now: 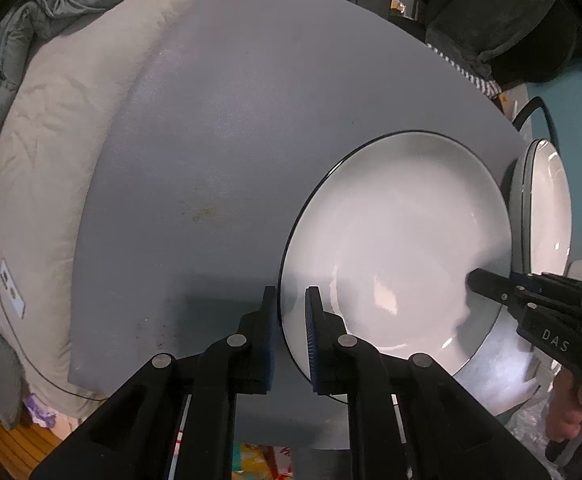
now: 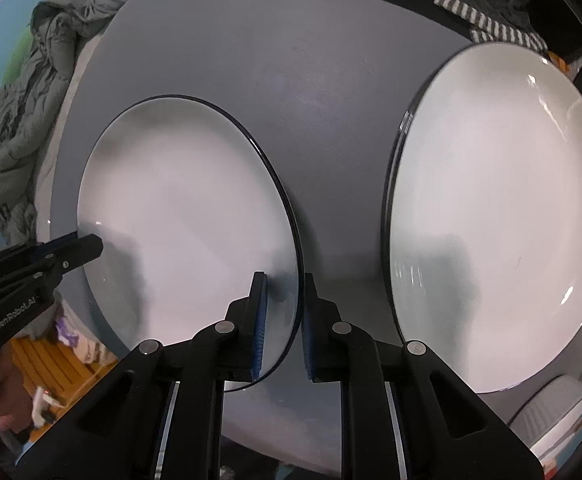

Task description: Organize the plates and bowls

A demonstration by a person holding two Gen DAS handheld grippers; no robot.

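Note:
A white plate with a dark rim lies on the grey table; it also shows in the right wrist view. My left gripper has its jaws around the plate's left rim, one finger on each side, with a small gap. My right gripper has its jaws around the plate's right rim in the same way. A second white plate sits to the right, seemingly on top of others; it shows at the right edge of the left wrist view.
A rumpled grey-beige duvet lies past the table's left edge. A striped cloth and dark bundles lie at the far right. A pale bowl or container stands below the right plate. Wooden floor shows below.

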